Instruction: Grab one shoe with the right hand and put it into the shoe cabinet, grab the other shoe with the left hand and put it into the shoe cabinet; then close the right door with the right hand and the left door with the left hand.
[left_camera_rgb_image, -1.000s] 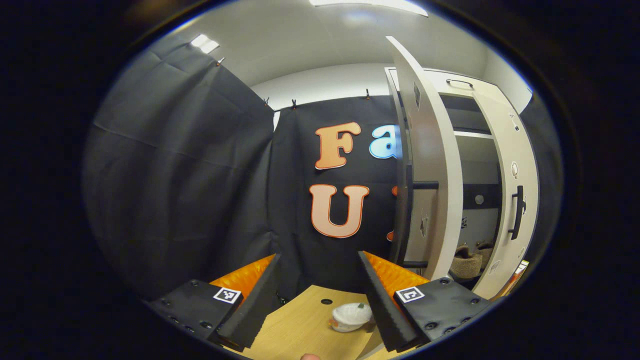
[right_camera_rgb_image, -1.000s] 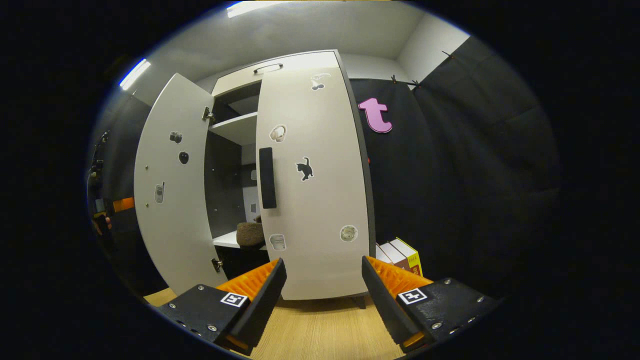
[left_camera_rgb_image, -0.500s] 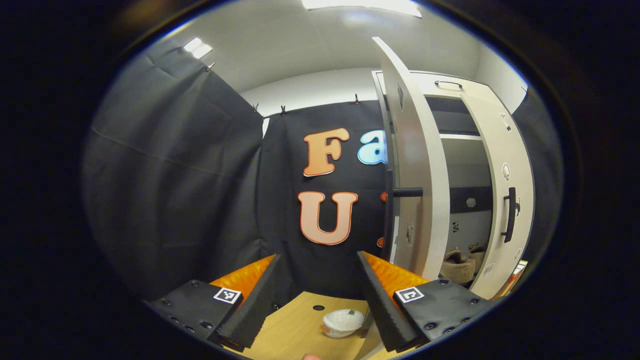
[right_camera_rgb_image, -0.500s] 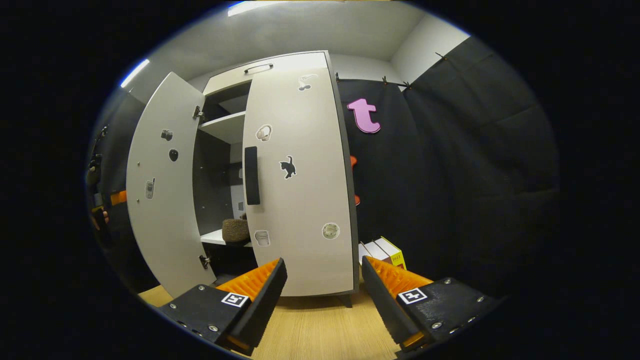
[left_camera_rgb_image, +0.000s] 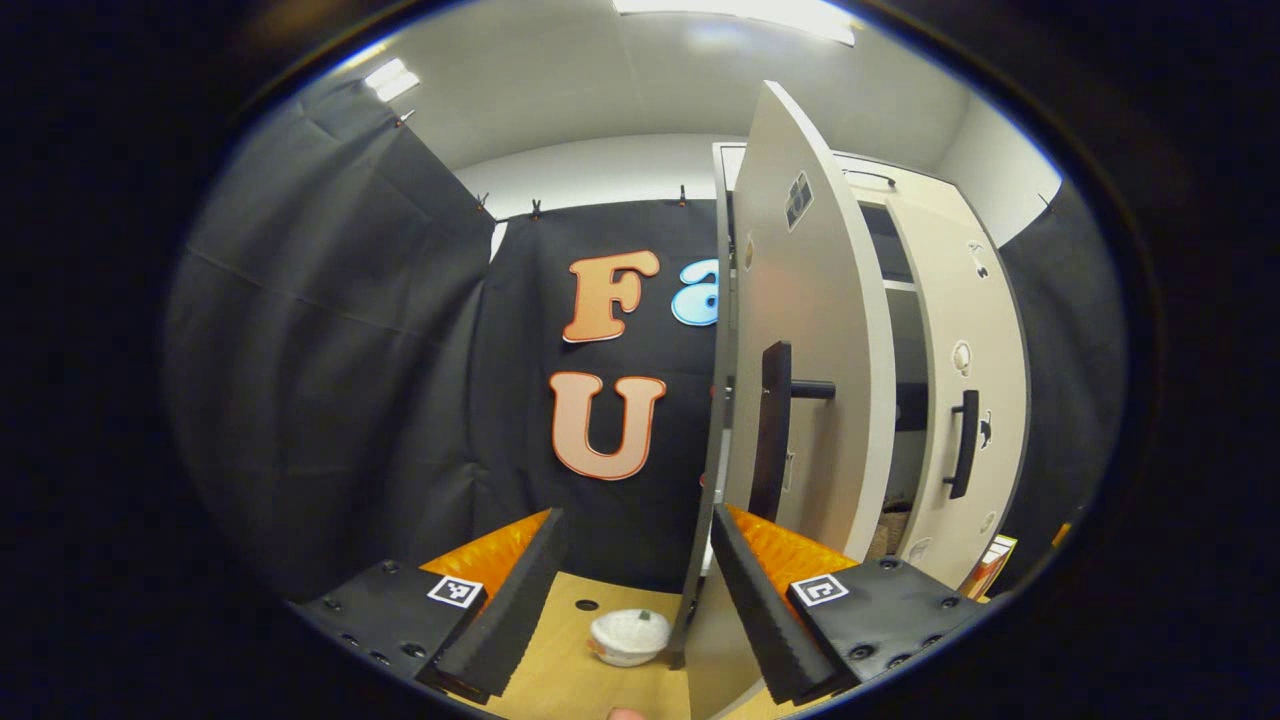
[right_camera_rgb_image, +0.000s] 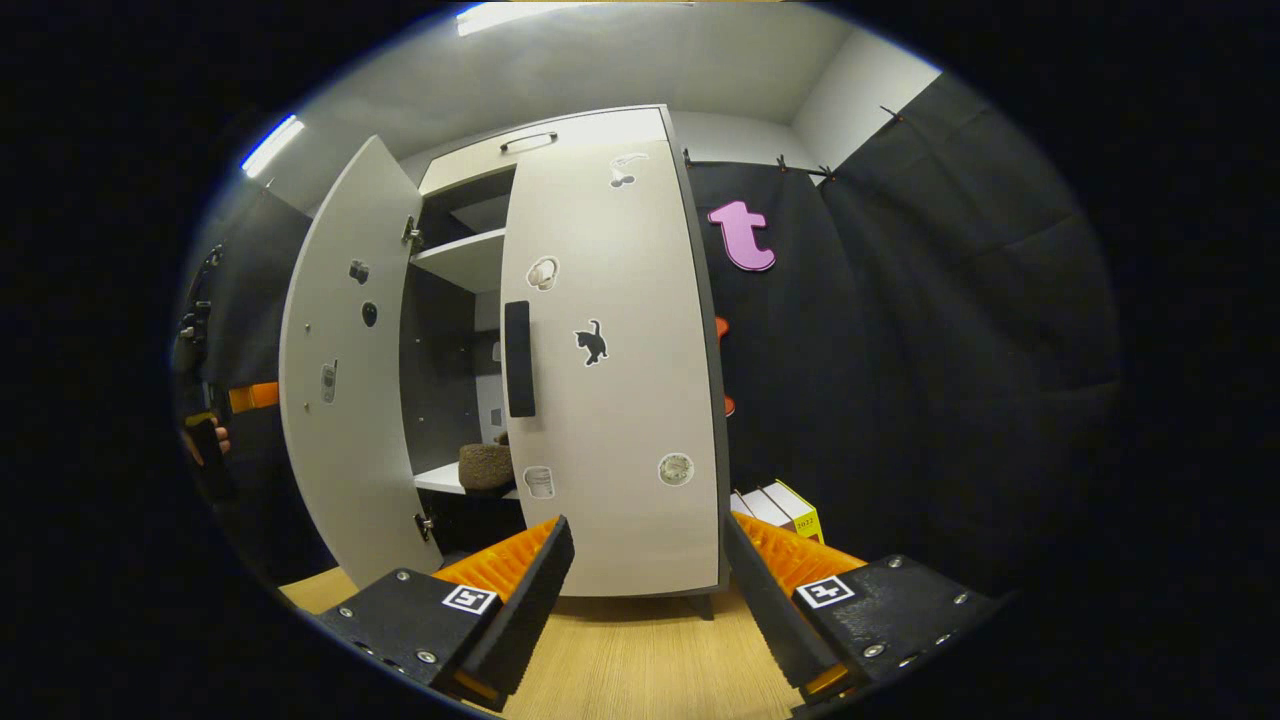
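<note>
In the left gripper view, the left hand-held gripper hangs with fingers spread and empty, the edge of the shoe cabinet's half-open left door just beside its right finger, a white bowl on the table below. In the right gripper view, the right hand-held gripper, fingers apart, faces the closed right door; a shoe rests on the cabinet's lower shelf, books beside the cabinet.
</note>
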